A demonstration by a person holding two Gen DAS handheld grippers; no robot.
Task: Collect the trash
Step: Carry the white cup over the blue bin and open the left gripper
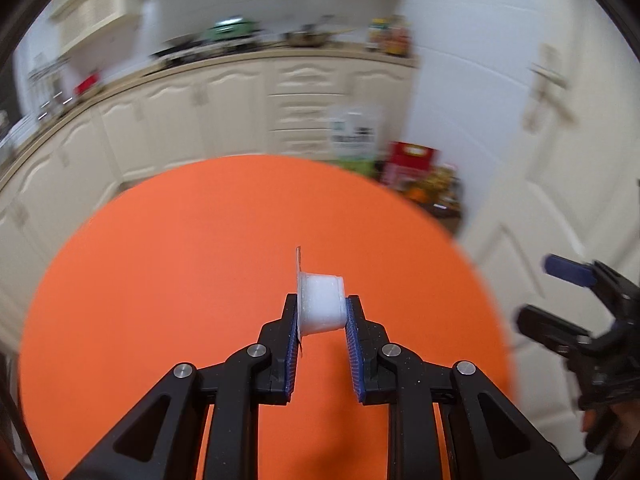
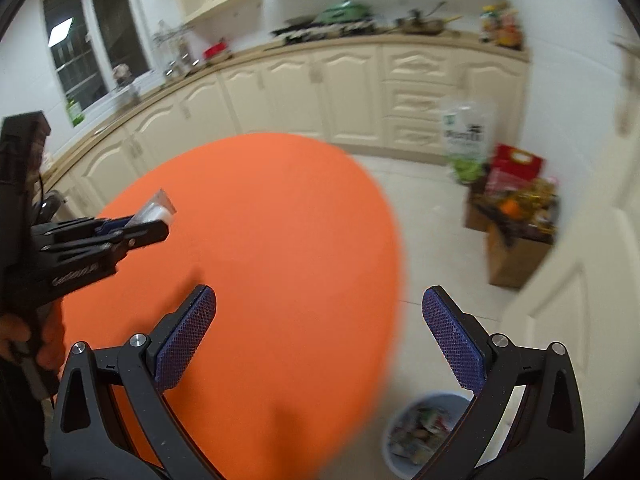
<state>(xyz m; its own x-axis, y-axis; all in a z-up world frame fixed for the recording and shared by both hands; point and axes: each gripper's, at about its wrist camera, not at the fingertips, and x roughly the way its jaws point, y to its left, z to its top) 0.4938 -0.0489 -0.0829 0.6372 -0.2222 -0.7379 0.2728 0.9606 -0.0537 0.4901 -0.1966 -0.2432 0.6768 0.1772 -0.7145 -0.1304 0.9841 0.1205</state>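
Observation:
My left gripper (image 1: 321, 300) is shut on a small white plastic cup (image 1: 322, 304) with a peeled foil lid, held on its side above the round orange table (image 1: 180, 260). In the right wrist view the left gripper (image 2: 158, 220) shows at the left, with the cup (image 2: 158, 210) between its fingers. My right gripper (image 2: 319, 300) is open and empty, over the table's (image 2: 260, 220) right edge. A pale blue trash bin (image 2: 424, 436) with wrappers inside stands on the floor below it. The right gripper (image 1: 560, 292) shows at the right of the left wrist view.
Cream kitchen cabinets (image 2: 348, 92) with a cluttered counter run along the back. A cardboard box (image 2: 516, 236) full of packets and a green-white bag (image 2: 466, 140) stand on the floor by a white door (image 2: 580, 240).

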